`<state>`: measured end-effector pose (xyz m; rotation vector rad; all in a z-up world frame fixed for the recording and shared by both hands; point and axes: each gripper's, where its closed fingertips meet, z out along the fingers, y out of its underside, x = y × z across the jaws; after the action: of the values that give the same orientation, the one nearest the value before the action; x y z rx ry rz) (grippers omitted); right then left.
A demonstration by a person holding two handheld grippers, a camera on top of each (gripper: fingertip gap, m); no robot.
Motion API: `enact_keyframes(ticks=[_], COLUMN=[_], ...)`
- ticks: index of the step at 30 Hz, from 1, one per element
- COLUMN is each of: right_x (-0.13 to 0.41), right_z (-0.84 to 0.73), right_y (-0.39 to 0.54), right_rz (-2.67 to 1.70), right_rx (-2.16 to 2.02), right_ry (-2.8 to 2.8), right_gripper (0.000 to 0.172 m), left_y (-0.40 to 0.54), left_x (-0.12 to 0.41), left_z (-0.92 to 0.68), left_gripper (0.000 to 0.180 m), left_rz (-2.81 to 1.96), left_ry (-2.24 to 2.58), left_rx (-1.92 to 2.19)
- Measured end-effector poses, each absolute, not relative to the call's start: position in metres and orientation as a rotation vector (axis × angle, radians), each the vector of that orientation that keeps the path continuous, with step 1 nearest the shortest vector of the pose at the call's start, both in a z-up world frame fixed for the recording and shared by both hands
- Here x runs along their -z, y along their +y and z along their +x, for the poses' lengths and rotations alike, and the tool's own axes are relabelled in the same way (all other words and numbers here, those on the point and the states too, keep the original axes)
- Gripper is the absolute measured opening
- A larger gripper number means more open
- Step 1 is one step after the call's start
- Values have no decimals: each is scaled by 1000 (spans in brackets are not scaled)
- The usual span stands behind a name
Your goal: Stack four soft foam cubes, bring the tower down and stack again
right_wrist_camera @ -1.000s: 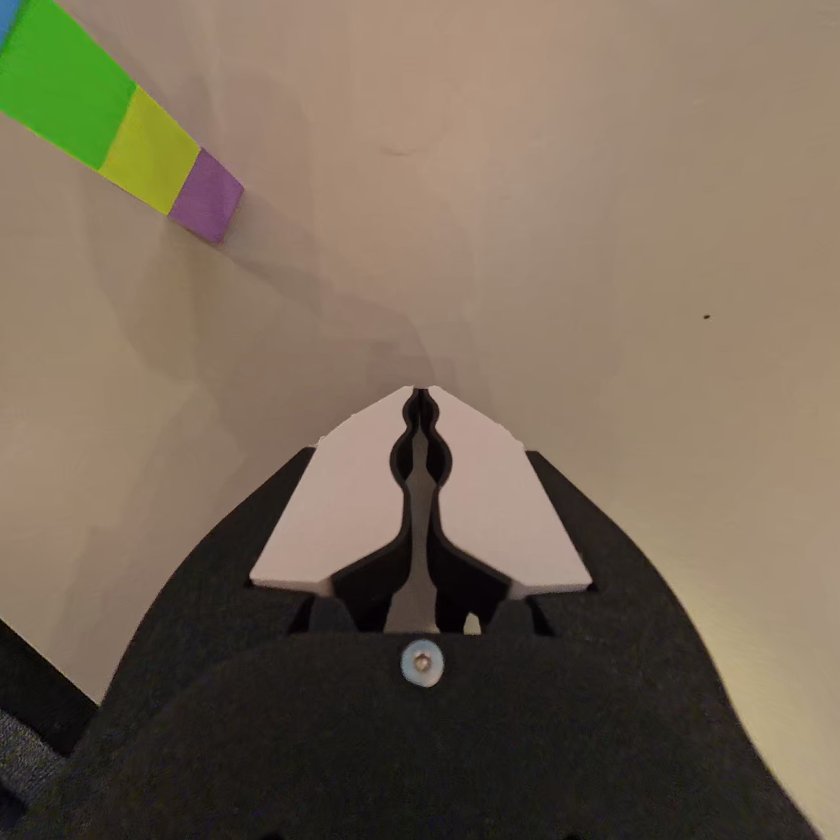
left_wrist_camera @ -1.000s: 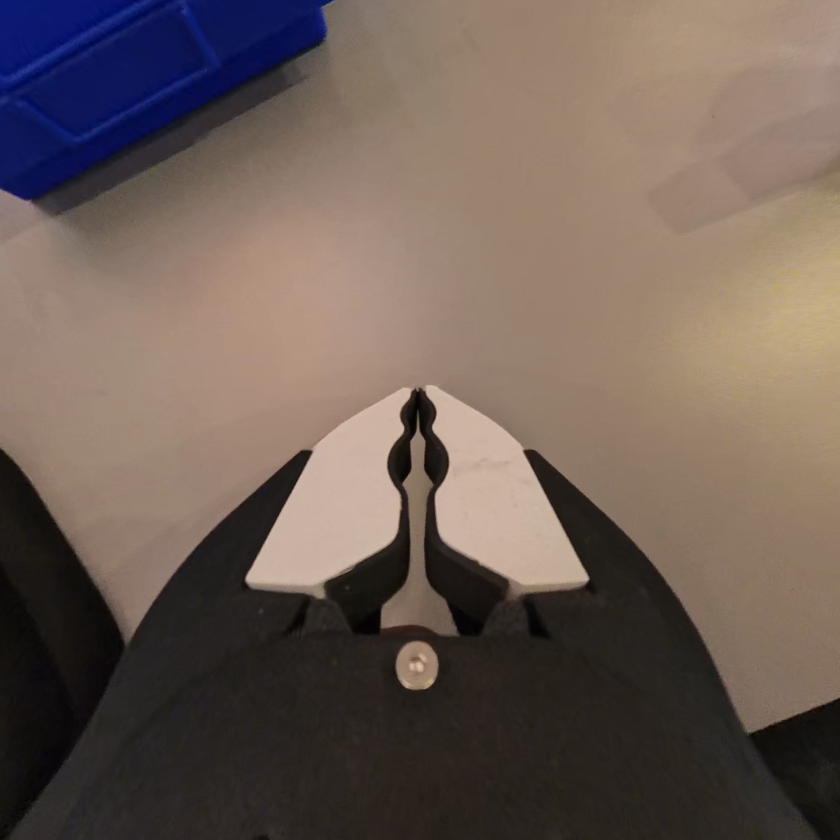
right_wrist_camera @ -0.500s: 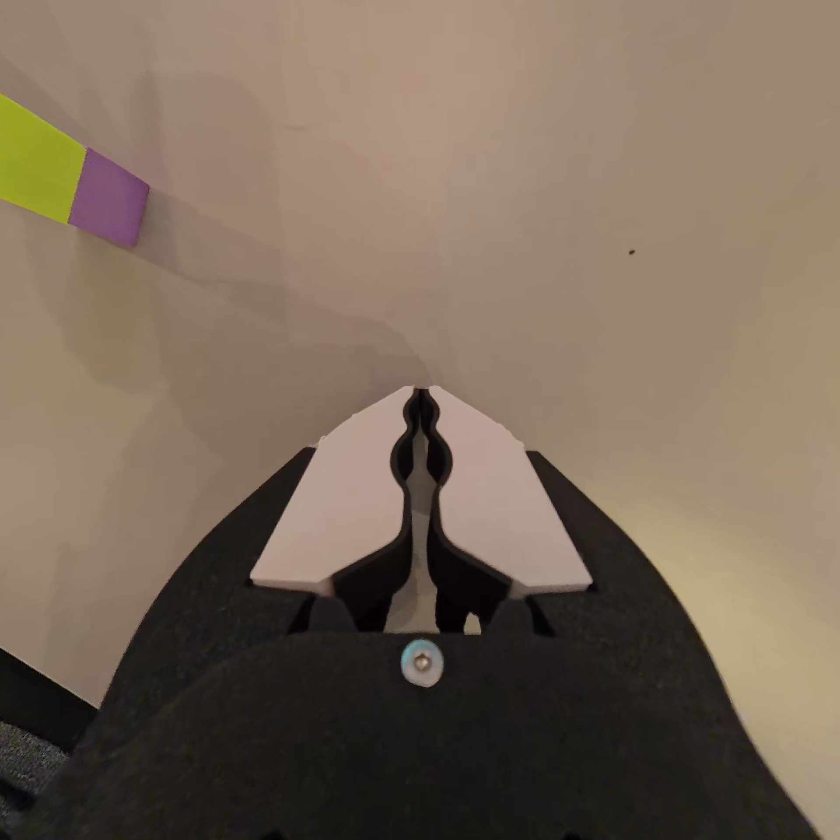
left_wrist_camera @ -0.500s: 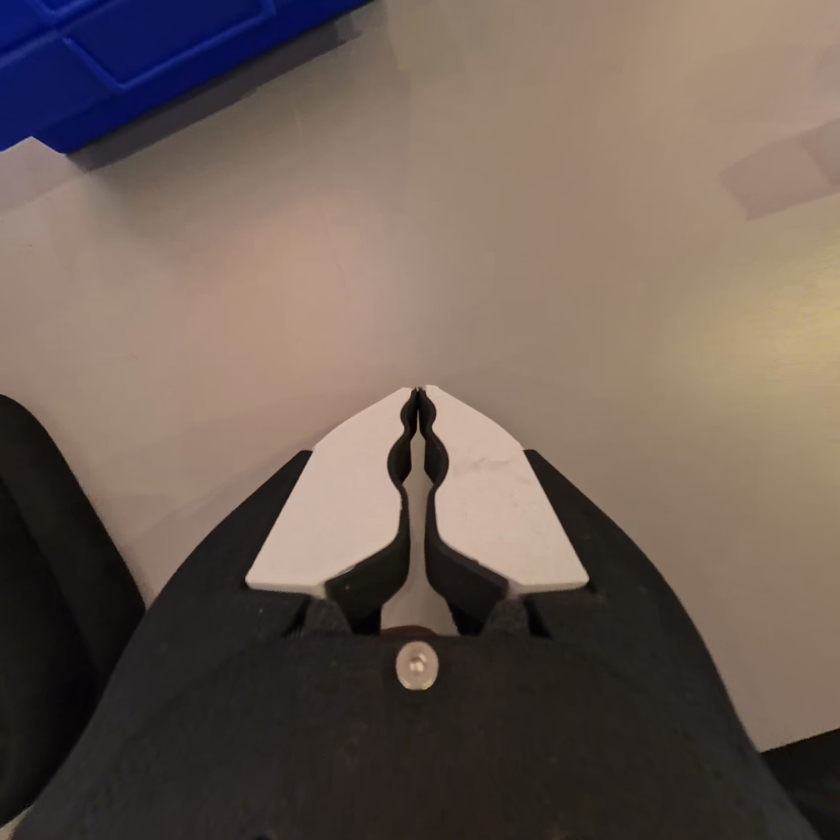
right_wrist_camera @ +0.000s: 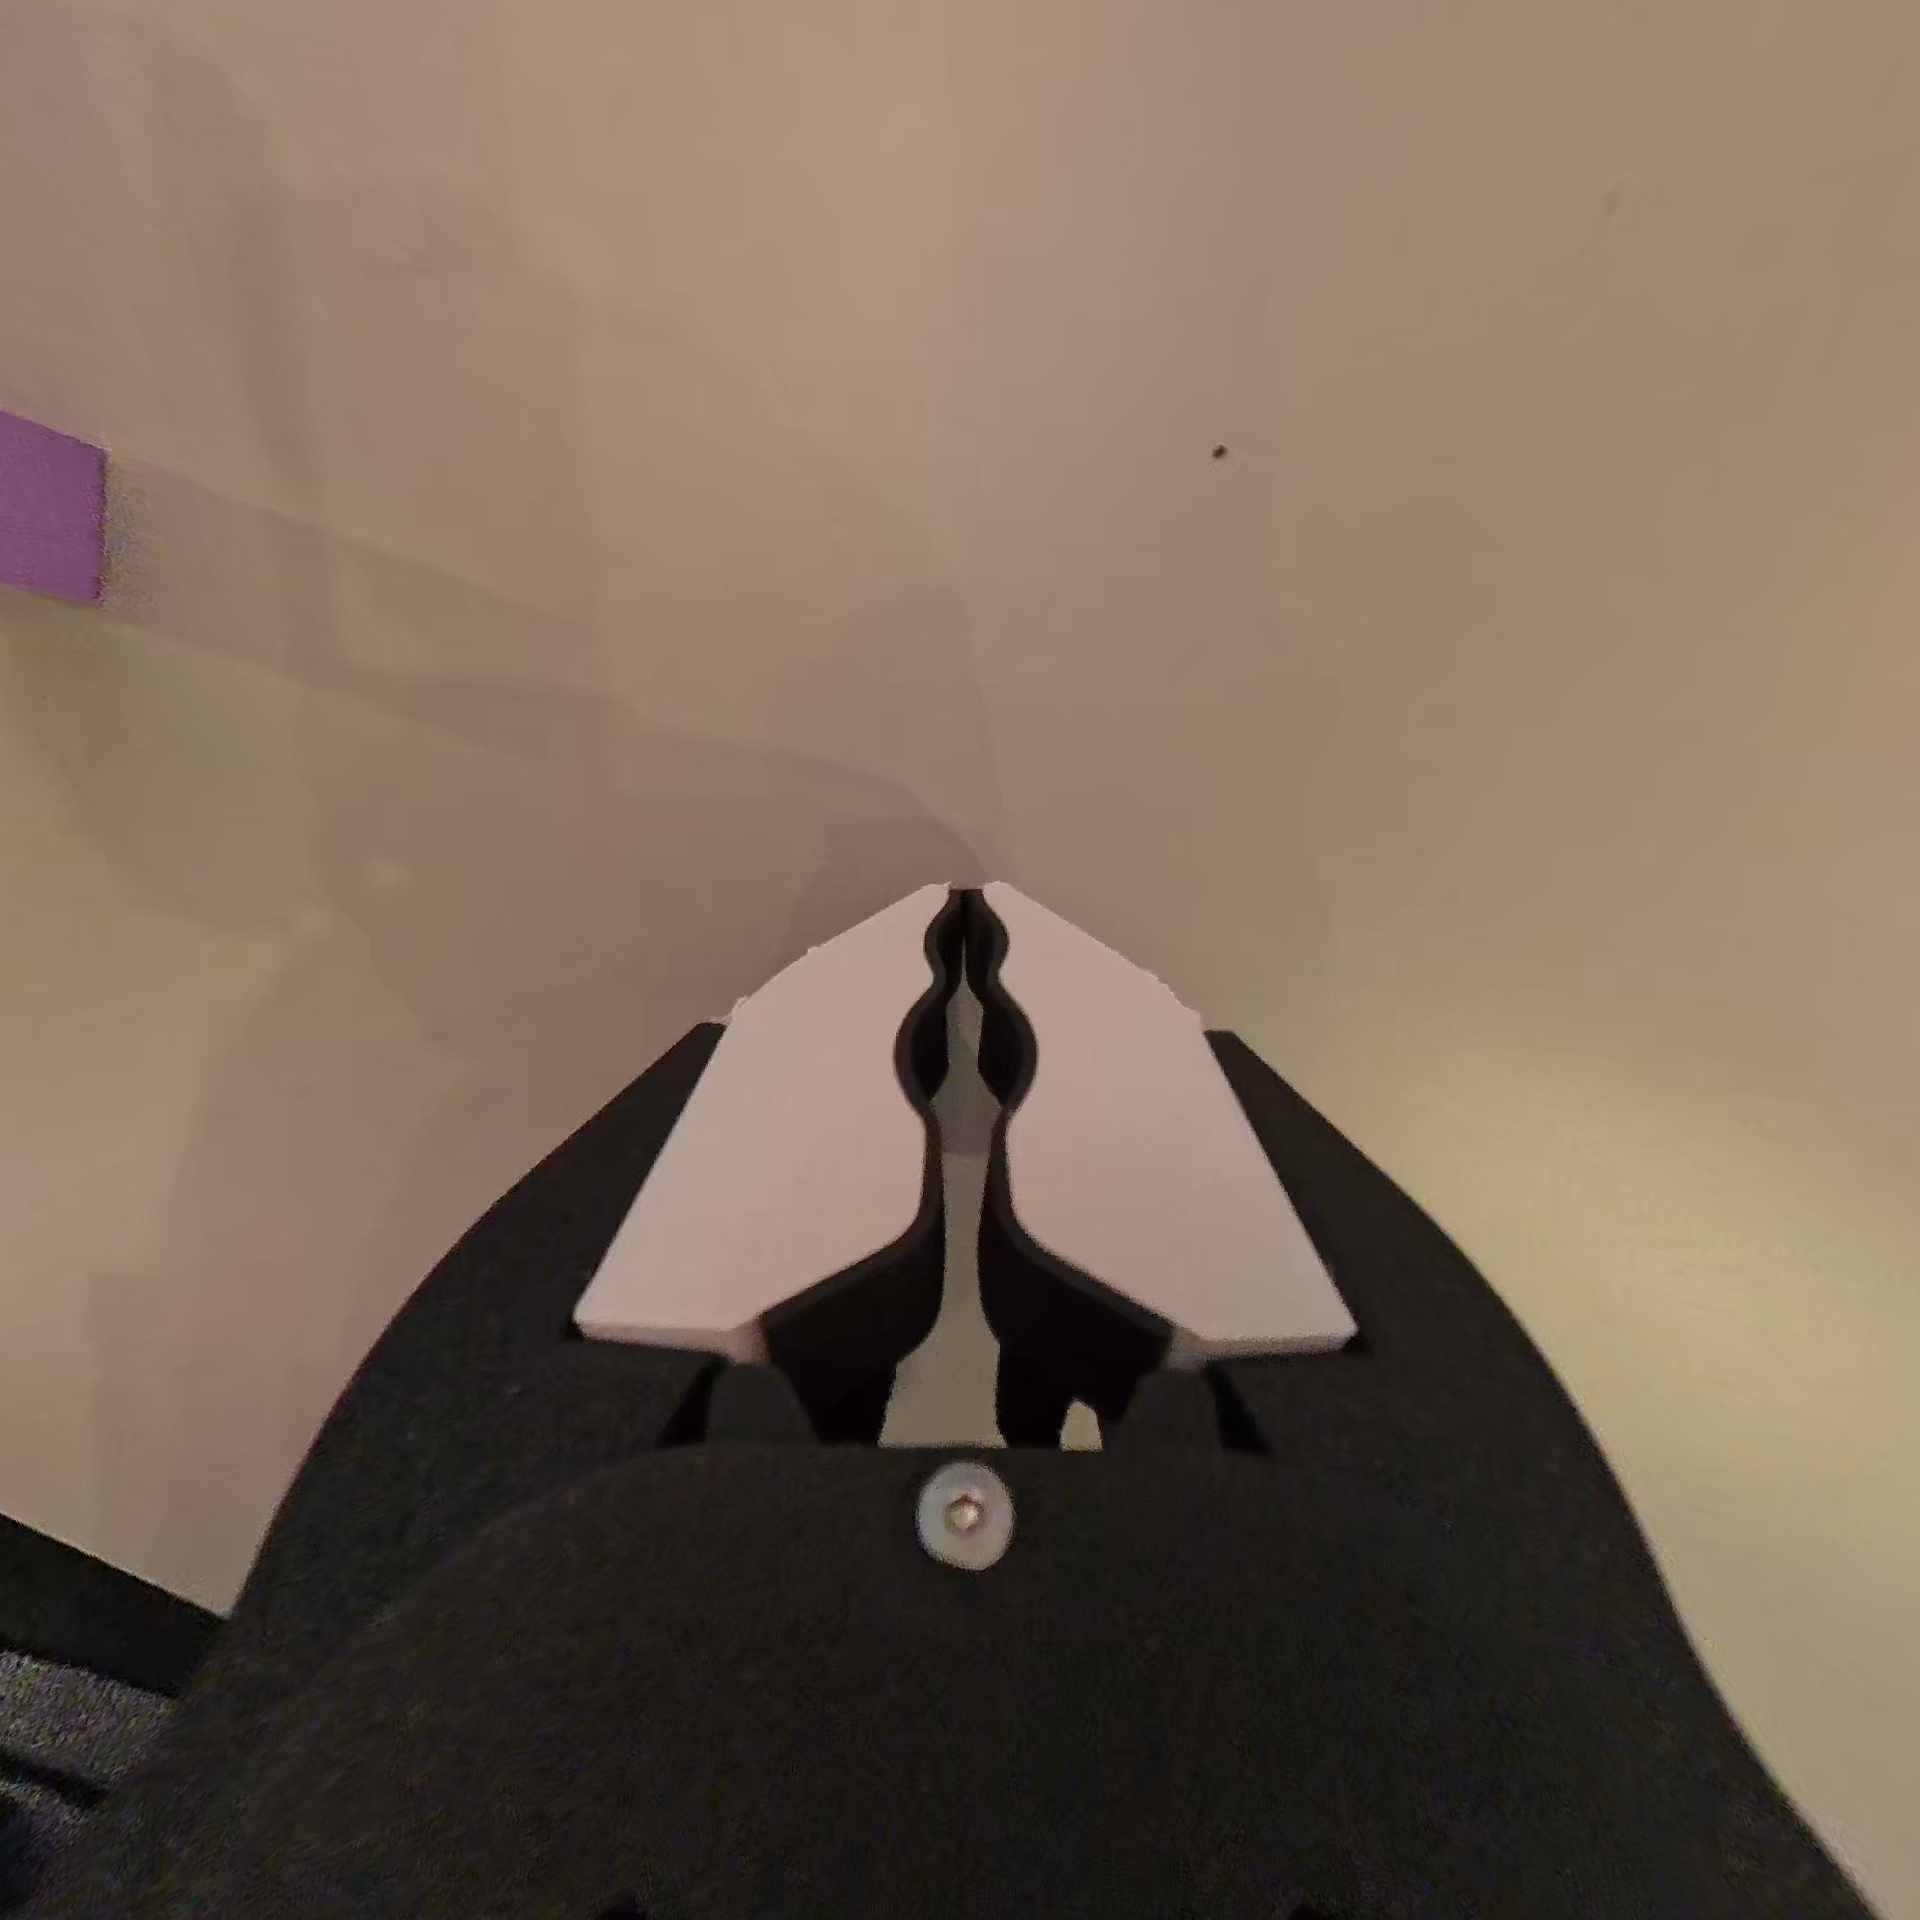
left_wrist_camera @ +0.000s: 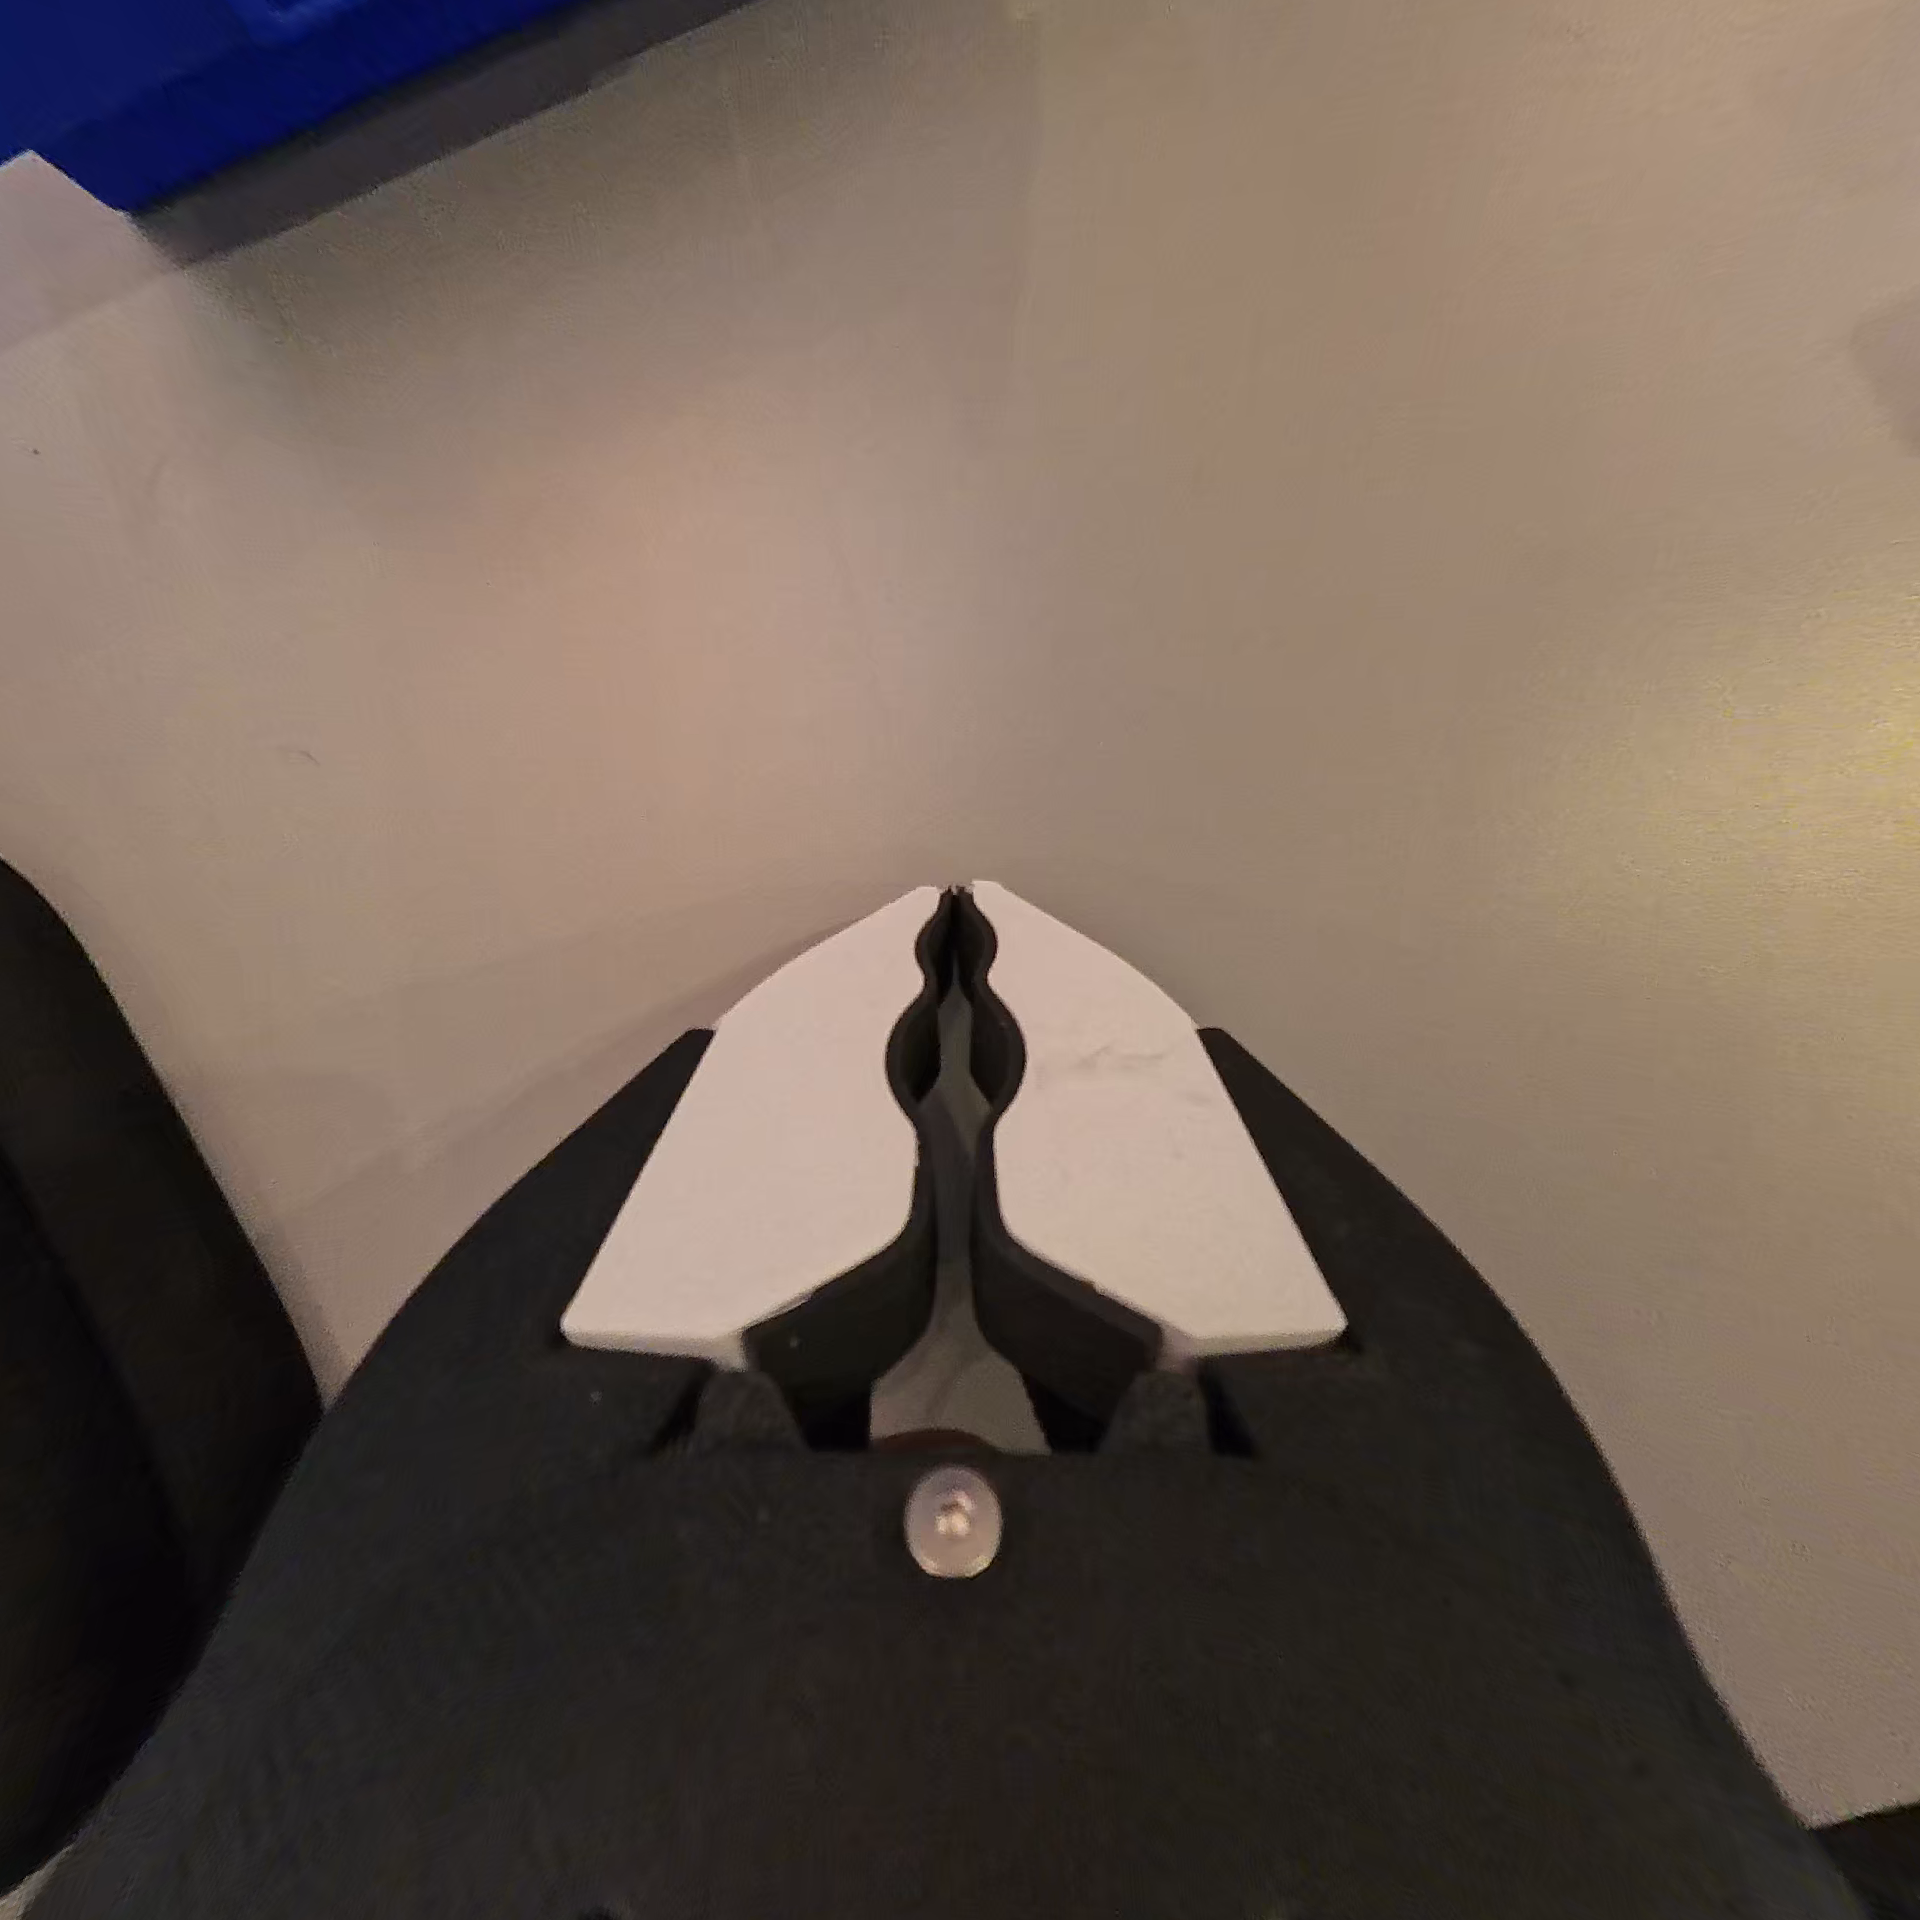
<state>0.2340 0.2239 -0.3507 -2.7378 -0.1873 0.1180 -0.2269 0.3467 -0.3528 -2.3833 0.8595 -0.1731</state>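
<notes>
My left gripper (left_wrist_camera: 958, 889) is shut, its white fingertips meet with nothing between them, above the bare pale table (left_wrist_camera: 1039, 520). My right gripper (right_wrist_camera: 966, 889) is also shut with nothing between its tips, over the same table (right_wrist_camera: 1351, 727). Only the purple foam cube (right_wrist_camera: 47, 514) shows, cut off at the left edge of the right wrist view, far from the right gripper. The other cubes are out of view.
A blue plastic bin (left_wrist_camera: 260, 83) lies at the top left of the left wrist view. A dark rounded shape (left_wrist_camera: 94, 1299) stands at the left edge there. The table's near edge and dark floor (right_wrist_camera: 83, 1662) show at the lower left of the right wrist view.
Both grippers stay shut. In the right wrist view the stack of cubes has slid out to the left, leaving only the purple one. In the left wrist view the blue bin has slid up and away.
</notes>
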Motion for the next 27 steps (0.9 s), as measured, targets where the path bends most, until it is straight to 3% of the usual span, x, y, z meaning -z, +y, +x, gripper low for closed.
enact_keyframes(ticks=[1, 17, 27], right_x=[350, 351, 350], right_z=[237, 245, 113], right_y=[223, 228, 258], right_rz=[-2740, -2788, -2839], right_rx=[-121, -117, -201], right_ry=[-169, -15, -257], right_gripper=[0, 0, 0], left_y=[347, 351, 352], left_x=[354, 354, 354], left_z=[-228, -230, -229], left_gripper=[0, 0, 0], left_rz=[-2384, -2378, -2377], left_ry=[855, 810, 815], left_rx=[169, 217, 225])
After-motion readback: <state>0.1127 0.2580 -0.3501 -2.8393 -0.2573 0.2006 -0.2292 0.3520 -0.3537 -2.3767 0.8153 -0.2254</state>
